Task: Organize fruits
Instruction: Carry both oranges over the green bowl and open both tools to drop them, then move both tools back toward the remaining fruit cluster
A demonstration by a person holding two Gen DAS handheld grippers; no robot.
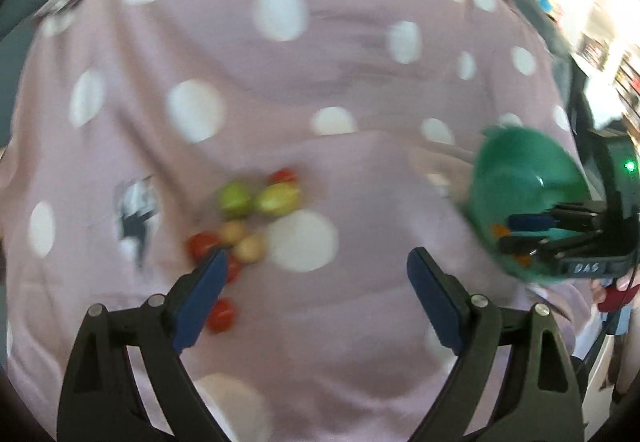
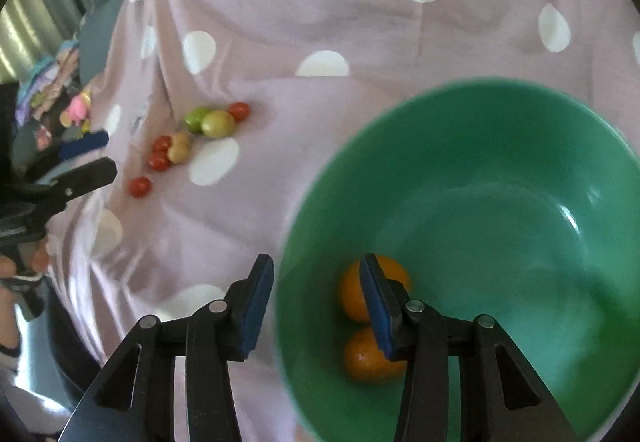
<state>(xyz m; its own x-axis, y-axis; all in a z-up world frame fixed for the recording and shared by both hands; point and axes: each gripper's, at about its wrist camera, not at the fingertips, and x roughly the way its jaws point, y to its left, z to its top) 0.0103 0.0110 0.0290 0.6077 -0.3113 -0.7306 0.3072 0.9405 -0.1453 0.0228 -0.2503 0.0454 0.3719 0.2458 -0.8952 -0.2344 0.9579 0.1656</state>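
Pink polka-dot cloth (image 1: 240, 102) spreads below as my left gripper (image 1: 316, 274), jaws wide and empty, nears the tomatoes and green fruits (image 1: 244, 218) at frame centre, while my right gripper (image 2: 316, 302) clamps the green bowl's (image 2: 500, 170) rim beside two oranges (image 2: 360, 326), so picking comes next.

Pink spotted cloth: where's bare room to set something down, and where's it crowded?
Free: the pink spotted cloth beyond the fruit cluster, and the strip between that cluster and the green bowl. The bowl's far side is bare too. Crowded: the cluster itself and the bowl's near side, where two oranges lie.
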